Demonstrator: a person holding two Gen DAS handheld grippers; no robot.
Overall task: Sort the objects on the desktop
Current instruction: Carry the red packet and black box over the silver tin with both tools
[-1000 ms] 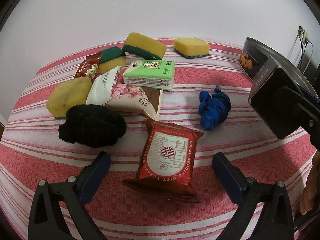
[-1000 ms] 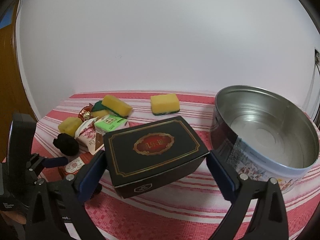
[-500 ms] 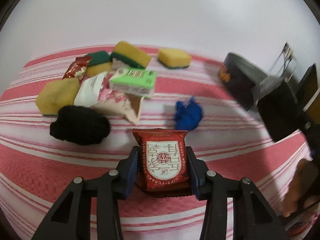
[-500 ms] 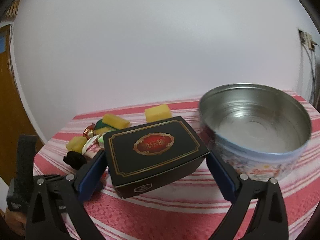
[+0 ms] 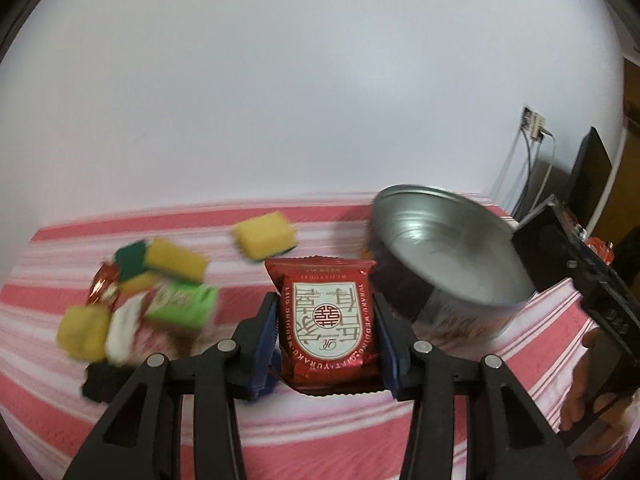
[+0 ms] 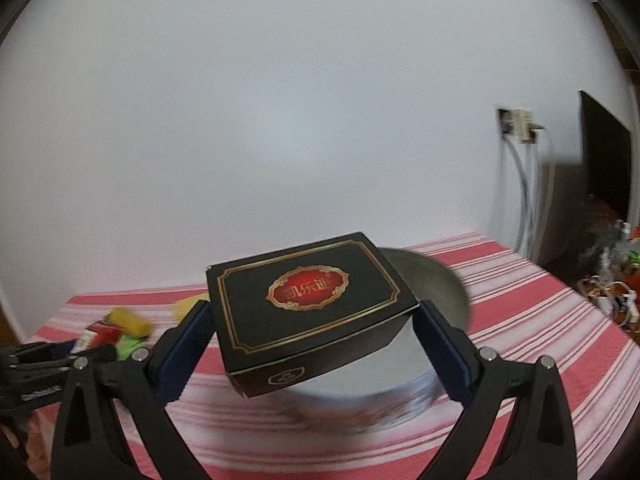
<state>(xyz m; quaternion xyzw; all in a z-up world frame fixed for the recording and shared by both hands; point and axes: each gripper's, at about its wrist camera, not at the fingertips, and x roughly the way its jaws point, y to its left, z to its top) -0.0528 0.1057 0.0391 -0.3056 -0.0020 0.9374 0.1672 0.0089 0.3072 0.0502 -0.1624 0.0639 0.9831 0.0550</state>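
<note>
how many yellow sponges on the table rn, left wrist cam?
4 visible, blurred: lone sponge left of the tin; green-backed one atop the pile; a third below it; plain one at the pile's left edge. More may be hidden.

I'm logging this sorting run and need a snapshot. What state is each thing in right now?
left gripper: shut on the red snack packet
red snack packet: gripped, lifted off the cloth
right gripper: shut on the black box
black box: closed, held above the round tin
round tin: open, no lid, empty
sponges: lying on the striped tablecloth
</note>
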